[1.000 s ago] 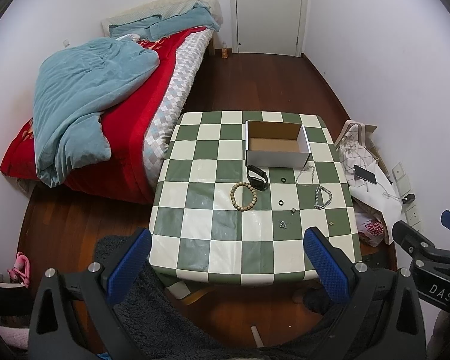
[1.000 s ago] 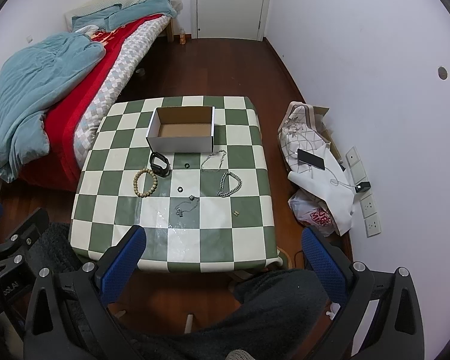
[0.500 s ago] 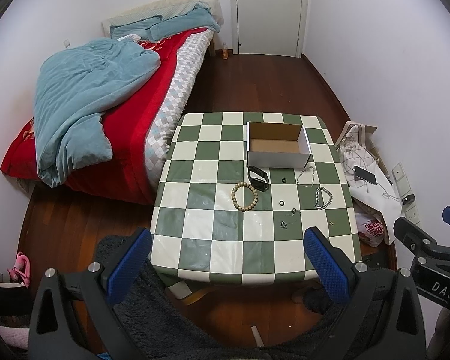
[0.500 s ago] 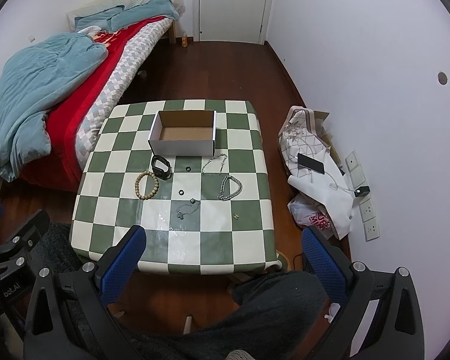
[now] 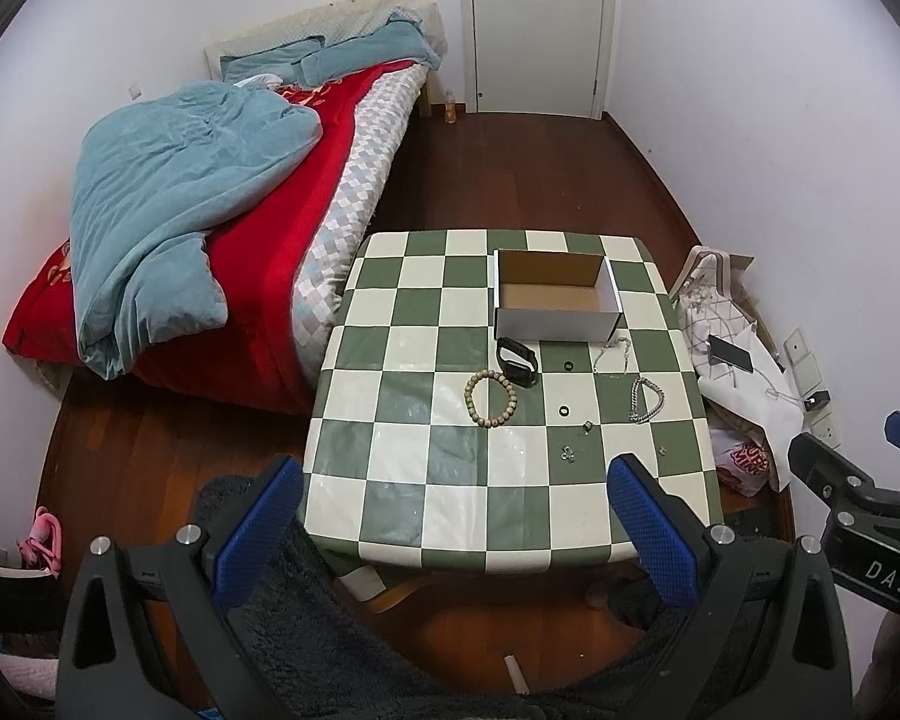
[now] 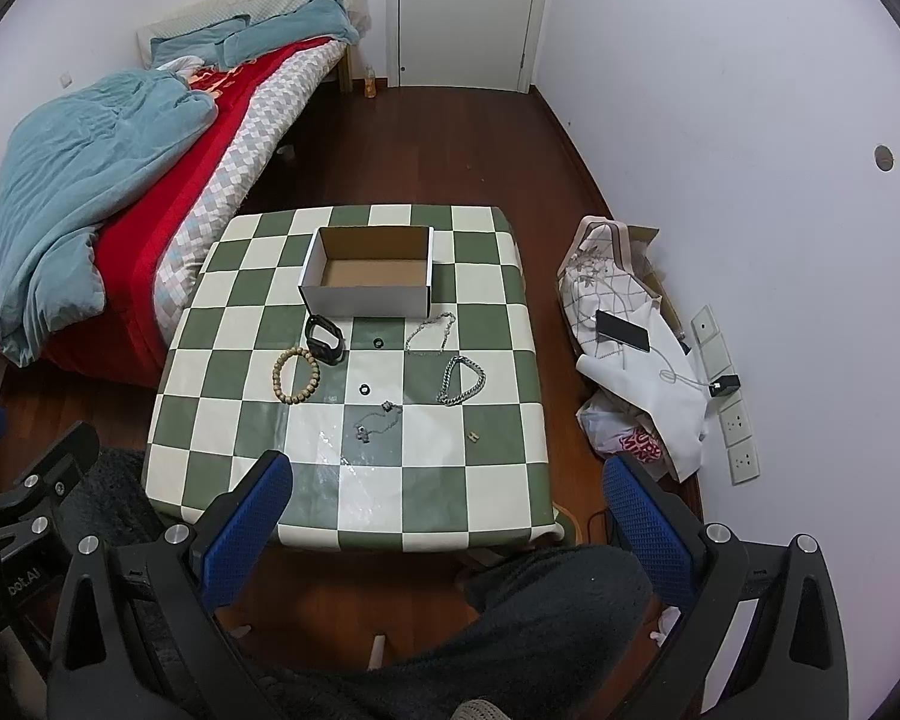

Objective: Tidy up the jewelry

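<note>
A home bedroom, shown by the bed with red cover and rumpled teal blanket at ten o'clock, the white door at twelve, dark wooden floor, and wall sockets at three o'clock.

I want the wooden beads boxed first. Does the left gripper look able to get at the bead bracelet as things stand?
Probably yes. The left gripper is open and holds nothing, and the bead bracelet lies flat on the table with nothing over it. Only the black band lies close by, at its far edge.
</note>
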Demonstrator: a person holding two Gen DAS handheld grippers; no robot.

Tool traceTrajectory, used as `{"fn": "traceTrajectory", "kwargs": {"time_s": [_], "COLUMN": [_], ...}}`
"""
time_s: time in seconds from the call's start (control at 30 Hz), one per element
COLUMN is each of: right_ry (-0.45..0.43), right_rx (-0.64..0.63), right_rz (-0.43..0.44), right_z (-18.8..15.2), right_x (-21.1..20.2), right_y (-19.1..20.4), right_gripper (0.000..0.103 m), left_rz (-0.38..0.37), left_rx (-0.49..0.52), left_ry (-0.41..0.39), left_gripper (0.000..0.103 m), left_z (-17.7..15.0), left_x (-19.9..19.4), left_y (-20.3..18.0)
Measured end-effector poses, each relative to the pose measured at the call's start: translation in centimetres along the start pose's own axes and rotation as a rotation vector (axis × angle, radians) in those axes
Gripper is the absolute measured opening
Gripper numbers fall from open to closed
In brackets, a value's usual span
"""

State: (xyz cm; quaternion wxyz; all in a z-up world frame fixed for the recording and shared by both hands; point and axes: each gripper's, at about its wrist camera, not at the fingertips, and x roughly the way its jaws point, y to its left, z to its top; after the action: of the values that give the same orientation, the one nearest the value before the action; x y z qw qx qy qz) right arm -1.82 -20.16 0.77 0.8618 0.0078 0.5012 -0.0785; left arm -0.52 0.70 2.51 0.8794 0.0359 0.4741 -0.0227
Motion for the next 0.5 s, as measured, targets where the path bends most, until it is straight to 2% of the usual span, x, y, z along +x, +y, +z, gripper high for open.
{"fn": "traceTrajectory", "kwargs": {"time_s": [0.5], "right_ry": [-0.002], "right_rx": [0.000], "right_rz": [0.001], "right_z": [-0.02], "right_x": [-0.13], "right_y": [0.05], "right_gripper": [0.103], "left_rz": [0.001], "left_rx": [0.002], "left_ry": [-0.002], "left_gripper": [0.103], "left_z": [-0.16], "left_x": [0.20], "left_y": [-0.08]}}
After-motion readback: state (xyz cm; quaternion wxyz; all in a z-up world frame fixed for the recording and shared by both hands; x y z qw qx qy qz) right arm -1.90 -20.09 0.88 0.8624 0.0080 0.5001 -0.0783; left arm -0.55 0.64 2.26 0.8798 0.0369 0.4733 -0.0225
